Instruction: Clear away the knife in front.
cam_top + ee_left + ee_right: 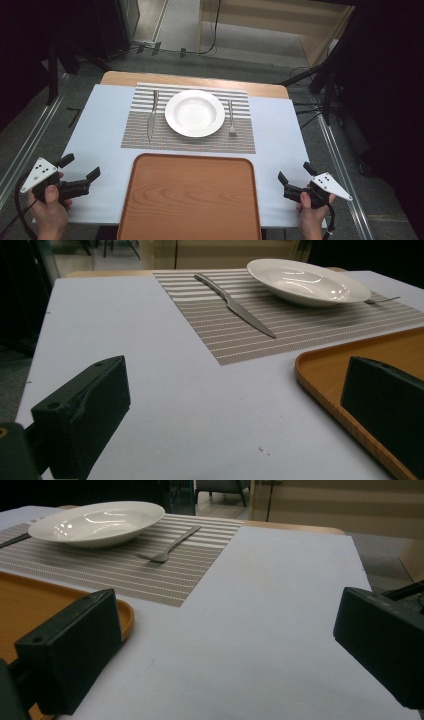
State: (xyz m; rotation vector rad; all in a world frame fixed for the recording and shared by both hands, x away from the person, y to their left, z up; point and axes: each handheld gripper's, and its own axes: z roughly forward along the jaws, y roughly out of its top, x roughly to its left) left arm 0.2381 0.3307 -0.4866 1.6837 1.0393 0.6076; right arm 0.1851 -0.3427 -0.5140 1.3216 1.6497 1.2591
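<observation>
- Left gripper [80, 168] rests low at the near left corner of the worktop [102, 140], jaws spread wide, nothing between them.
- Right gripper [295, 176] sits at the near right corner, jaws likewise released and empty.
- Wooden tray [190, 197] lies bare at the near edge, between the two grippers; the left gripper view has its rim just beside that gripper's right jaw.
- Striped placemat [145, 135] lies beyond the tray. White plate [195, 113] sits at its centre.
- Knife [152, 115] lies on the mat left of the plate, blade toward the person; fork [231, 118] lies right of the plate, tines toward the person. Neither touches the plate.
- Judgement: work looks like clearing the setting onto the tray; step in hand is the start pose, nothing picked up yet.
- Next move, as I judge it: reach forward over the mat, left gripper to the knife or right gripper to the fork, lower the jaws astride the thin handle and close. Flat metal on a mat may slip; approach low.
</observation>
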